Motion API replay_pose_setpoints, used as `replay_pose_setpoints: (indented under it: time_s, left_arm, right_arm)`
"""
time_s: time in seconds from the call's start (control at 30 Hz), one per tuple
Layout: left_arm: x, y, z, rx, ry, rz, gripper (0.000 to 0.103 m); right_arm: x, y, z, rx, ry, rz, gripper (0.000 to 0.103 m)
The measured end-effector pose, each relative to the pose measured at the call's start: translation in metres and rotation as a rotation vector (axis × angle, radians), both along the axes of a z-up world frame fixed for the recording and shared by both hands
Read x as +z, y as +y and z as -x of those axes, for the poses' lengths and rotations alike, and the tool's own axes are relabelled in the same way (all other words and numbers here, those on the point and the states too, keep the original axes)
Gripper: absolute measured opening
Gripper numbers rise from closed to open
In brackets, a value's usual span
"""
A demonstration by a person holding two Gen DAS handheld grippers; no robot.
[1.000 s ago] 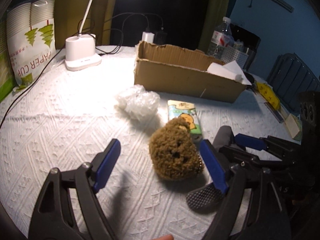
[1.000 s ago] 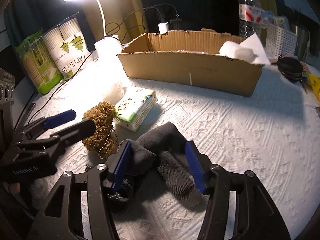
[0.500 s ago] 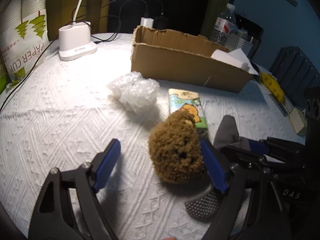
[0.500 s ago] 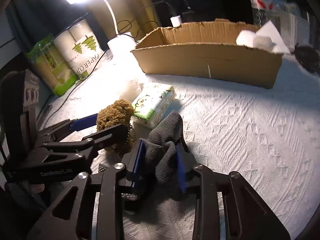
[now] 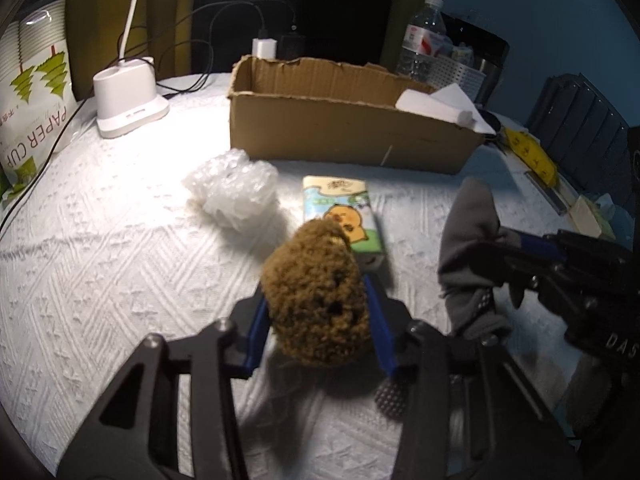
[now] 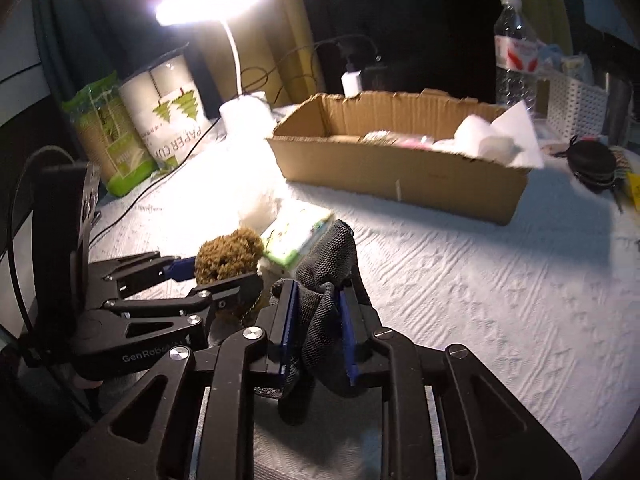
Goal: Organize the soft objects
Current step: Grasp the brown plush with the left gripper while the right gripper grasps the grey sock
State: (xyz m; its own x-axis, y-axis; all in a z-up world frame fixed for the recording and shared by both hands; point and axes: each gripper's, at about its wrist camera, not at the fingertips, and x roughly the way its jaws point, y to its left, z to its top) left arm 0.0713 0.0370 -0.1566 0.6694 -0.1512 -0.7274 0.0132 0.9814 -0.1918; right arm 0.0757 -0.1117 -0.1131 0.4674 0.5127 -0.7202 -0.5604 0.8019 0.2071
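My left gripper is shut on a brown fuzzy plush toy, held just above the white tablecloth; it also shows in the right wrist view. My right gripper is shut on a dark grey sock, which hangs from the jaws; the sock also shows in the left wrist view. A tissue pack and a wad of bubble wrap lie on the cloth beyond the toy. An open cardboard box stands behind them, with white soft items at its right end.
A white lamp base and cables sit at the back left, next to a paper cup pack. A water bottle and a white basket stand behind the box. A black pouch lies at the right.
My left gripper has closed on the plush toy and lifted it slightly. My right gripper has closed on the sock and raised it off the cloth.
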Motion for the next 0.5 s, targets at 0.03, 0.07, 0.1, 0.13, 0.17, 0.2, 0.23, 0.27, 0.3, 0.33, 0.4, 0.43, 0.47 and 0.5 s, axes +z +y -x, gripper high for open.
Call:
replay_pose_setpoints:
  time_s: [0.03,0.07,0.1,0.13,0.17,0.2,0.23,0.27,0.3,0.33,0.4,0.43,0.47,0.5]
  left_arm:
    - [0.001,0.000,0.000,0.000,-0.004,0.002,0.042]
    - [0.003,0.000,0.000,-0.002,-0.007,0.005,0.041]
    - [0.005,0.000,0.001,-0.003,-0.014,0.006,0.040]
    - [0.008,-0.001,0.002,-0.007,-0.022,0.006,0.039]
    - [0.010,-0.001,0.003,-0.009,-0.028,0.005,0.038]
    - [0.012,-0.002,0.003,-0.011,-0.034,0.006,0.038]
    - [0.014,-0.002,0.003,-0.013,-0.038,0.006,0.038]
    - [0.017,-0.003,0.004,-0.014,-0.044,0.005,0.037]
    - [0.020,-0.003,0.004,-0.016,-0.051,0.005,0.037]
    - [0.023,-0.004,0.003,-0.018,-0.056,0.004,0.037]
    - [0.028,-0.005,0.003,-0.022,-0.068,0.000,0.037]
    - [0.031,-0.005,0.002,-0.023,-0.074,-0.002,0.037]
    - [0.034,-0.005,0.001,-0.025,-0.080,-0.002,0.037]
    - [0.036,-0.006,0.000,-0.027,-0.086,-0.003,0.037]
  right_arm:
    - [0.002,-0.002,-0.001,-0.004,-0.005,-0.001,0.022]
    - [0.004,-0.005,-0.003,-0.010,-0.010,-0.001,0.022]
    - [0.005,-0.008,-0.003,-0.014,-0.013,-0.003,0.022]
    - [0.007,-0.010,-0.004,-0.019,-0.016,-0.005,0.022]
    - [0.008,-0.013,-0.005,-0.025,-0.019,-0.008,0.022]
    - [0.010,-0.015,-0.007,-0.029,-0.024,-0.010,0.022]
    - [0.012,-0.016,-0.007,-0.032,-0.027,-0.012,0.022]
    - [0.014,-0.019,-0.009,-0.037,-0.033,-0.015,0.022]
    - [0.016,-0.020,-0.010,-0.040,-0.037,-0.017,0.022]
    - [0.018,-0.022,-0.011,-0.043,-0.040,-0.018,0.022]
    - [0.020,-0.025,-0.013,-0.048,-0.046,-0.020,0.022]
    - [0.021,-0.026,-0.015,-0.051,-0.049,-0.021,0.022]
    - [0.023,-0.027,-0.016,-0.054,-0.051,-0.023,0.022]
    - [0.024,-0.028,-0.018,-0.057,-0.053,-0.025,0.022]
